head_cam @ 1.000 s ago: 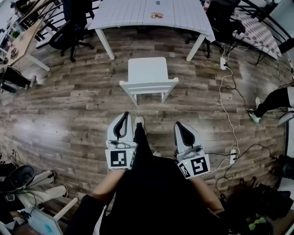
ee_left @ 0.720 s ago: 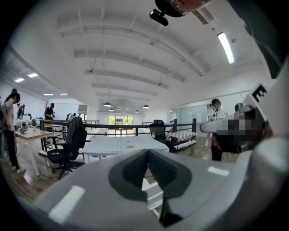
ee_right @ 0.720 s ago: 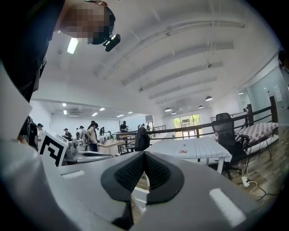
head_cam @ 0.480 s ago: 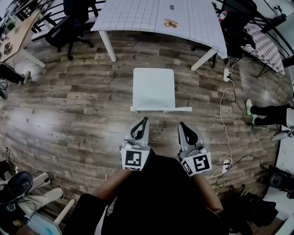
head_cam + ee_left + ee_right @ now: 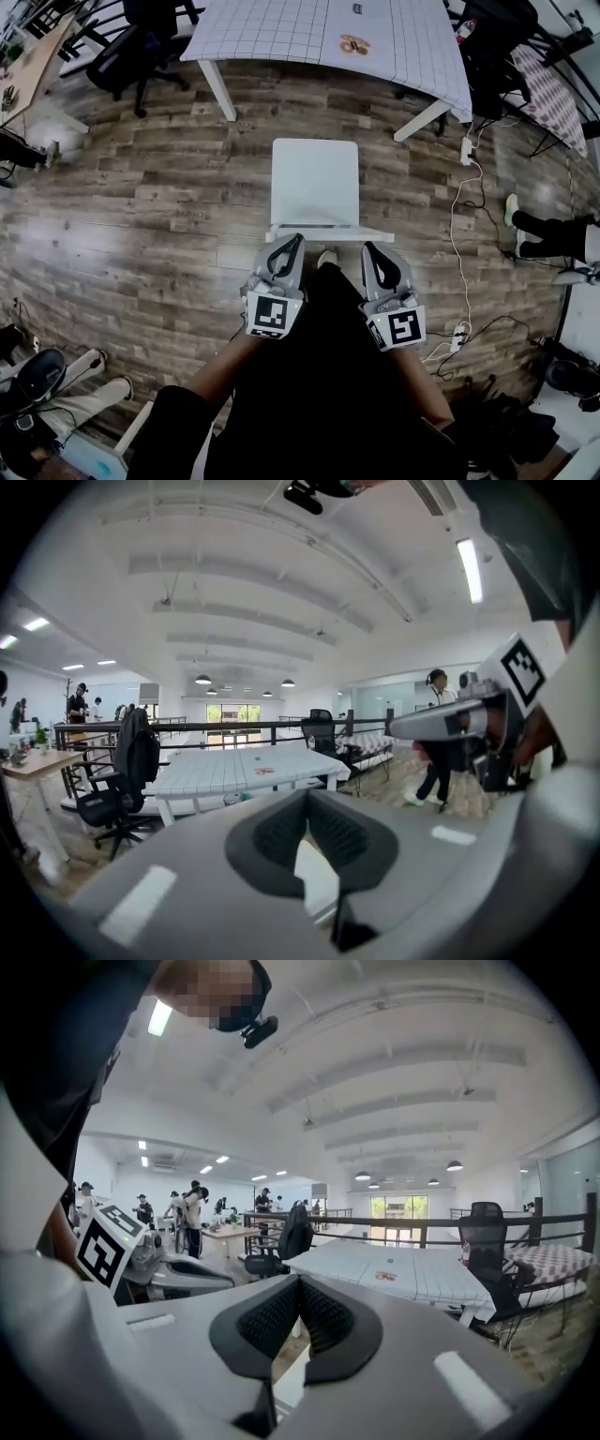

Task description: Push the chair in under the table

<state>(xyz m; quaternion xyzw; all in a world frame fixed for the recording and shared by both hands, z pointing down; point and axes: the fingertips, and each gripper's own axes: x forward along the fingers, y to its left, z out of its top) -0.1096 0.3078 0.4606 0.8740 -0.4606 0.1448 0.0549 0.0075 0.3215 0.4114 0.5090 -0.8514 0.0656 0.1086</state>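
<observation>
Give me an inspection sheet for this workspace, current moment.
Surface: wood plank floor.
Job's things: white chair stands apart from the white table, not yet under it.
Clutter: small orange item on the table.
Grippers: left gripper and right gripper both shut, empty, tips by the chair's backrest; contact unclear.
Cables: white cable and power strip on the floor.
Surroundings: black office chair; a person's leg.
</observation>
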